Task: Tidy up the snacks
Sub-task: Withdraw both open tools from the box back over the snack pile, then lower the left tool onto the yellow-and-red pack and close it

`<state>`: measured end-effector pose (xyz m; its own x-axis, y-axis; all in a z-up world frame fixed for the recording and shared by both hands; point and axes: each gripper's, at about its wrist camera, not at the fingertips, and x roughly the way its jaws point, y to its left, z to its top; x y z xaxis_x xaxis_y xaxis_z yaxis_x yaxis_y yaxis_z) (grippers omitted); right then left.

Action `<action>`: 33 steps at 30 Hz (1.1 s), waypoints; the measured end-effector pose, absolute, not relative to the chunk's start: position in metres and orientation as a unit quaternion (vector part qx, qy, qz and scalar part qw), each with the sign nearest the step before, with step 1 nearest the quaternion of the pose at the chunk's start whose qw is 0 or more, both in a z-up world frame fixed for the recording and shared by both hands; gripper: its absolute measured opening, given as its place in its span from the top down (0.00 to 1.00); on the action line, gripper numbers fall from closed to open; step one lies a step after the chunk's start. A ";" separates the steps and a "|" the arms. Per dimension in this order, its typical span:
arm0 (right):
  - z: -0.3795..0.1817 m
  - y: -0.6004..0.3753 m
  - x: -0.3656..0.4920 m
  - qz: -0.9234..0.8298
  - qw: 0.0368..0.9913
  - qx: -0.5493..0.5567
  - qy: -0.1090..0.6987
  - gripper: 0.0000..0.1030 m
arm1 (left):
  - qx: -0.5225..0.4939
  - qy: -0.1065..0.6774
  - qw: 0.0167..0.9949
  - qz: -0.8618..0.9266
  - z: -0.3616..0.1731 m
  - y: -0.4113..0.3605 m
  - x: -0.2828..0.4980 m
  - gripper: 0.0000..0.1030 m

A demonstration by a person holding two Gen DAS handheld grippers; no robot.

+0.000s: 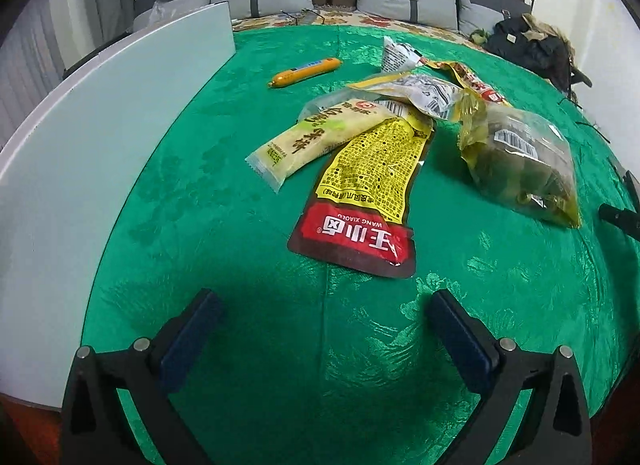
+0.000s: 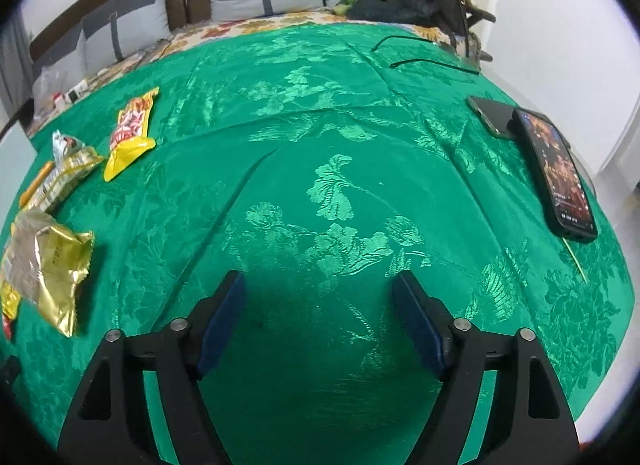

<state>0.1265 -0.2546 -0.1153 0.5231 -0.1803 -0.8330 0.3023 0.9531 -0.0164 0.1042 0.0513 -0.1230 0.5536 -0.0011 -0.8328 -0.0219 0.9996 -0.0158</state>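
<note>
Snacks lie scattered and unsorted on the green tablecloth [image 1: 200, 225]; nothing is gripped by either tong.

In the left wrist view, the left gripper [image 1: 320, 329] is seen at the bottom of the frame with its jaws spread wide and only cloth between them. A loose heap is seen at the centre: a red-and-yellow pouch [image 1: 368, 193] nearest, a pale yellow packet [image 1: 300, 141] partly under it, a clear bag [image 1: 520, 161] at right, and an orange sausage stick [image 1: 306, 72] apart toward the upper middle. In the right wrist view, the right gripper [image 2: 318, 317] is likewise parted over bare cloth, the snacks being confined to the left edge and a phone [image 2: 556, 173] at right. The sorting is judged barely begun; every packet remains to be gathered.
</note>
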 end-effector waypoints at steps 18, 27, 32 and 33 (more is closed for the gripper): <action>-0.116 -0.253 0.125 -0.135 0.872 0.059 0.467 0.14 | -0.008 0.470 0.883 0.004 -0.123 0.052 0.105 0.00; -0.115 -0.254 0.125 -0.135 0.872 0.059 0.467 0.14 | -0.007 0.476 0.879 0.001 -0.122 0.053 0.107 0.00; -0.115 -0.254 0.125 -0.135 0.872 0.059 0.467 0.14 | -0.007 0.479 0.878 0.000 -0.122 0.053 0.108 0.00; -0.115 -0.254 0.125 -0.135 0.872 0.059 0.467 0.14 | -0.007 0.479 0.878 0.000 -0.122 0.053 0.108 0.00</action>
